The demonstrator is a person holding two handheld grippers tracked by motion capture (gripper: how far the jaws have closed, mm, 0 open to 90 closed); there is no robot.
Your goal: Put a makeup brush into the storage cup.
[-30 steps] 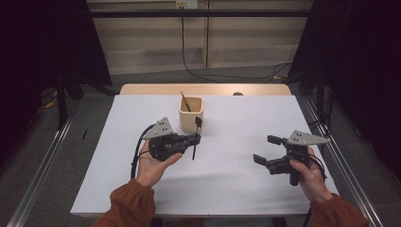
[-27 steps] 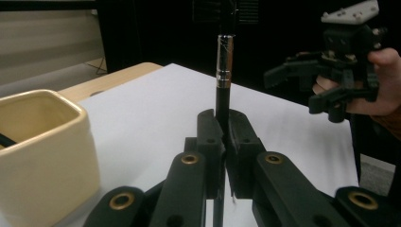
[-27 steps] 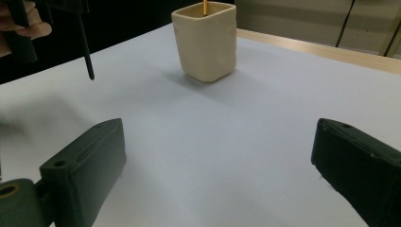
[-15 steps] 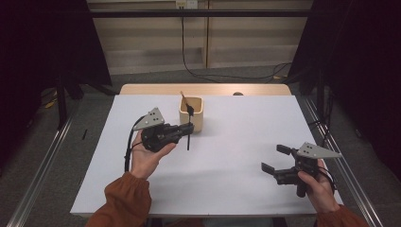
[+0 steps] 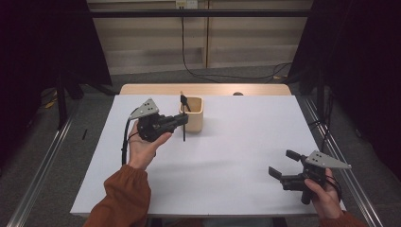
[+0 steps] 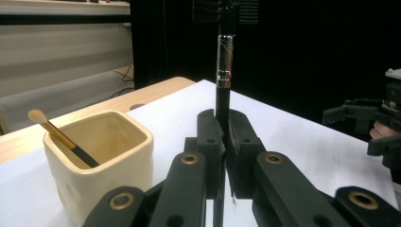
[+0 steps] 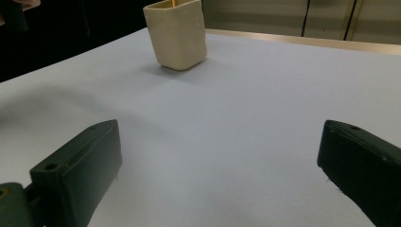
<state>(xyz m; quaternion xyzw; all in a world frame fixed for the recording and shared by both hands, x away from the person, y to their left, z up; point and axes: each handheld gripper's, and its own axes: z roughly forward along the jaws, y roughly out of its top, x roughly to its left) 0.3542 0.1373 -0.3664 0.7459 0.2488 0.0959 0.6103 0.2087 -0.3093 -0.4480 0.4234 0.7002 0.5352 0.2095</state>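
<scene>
Left gripper (image 5: pixel 182 120) moved up toward cup (image 5: pixel 195 113), jaws clenched on upright black brush (image 6: pixel 223 71); right gripper (image 5: pixel 283 165) dropped back, jaws released.

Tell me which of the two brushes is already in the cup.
The gold-handled brush with the pale tip leans inside the cream cup. The black brush is upright in the shut left gripper, outside it.

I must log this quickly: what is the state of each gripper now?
Left gripper: closed on the brush, held upright beside the cup.
Right gripper: open, holding nothing.
</scene>
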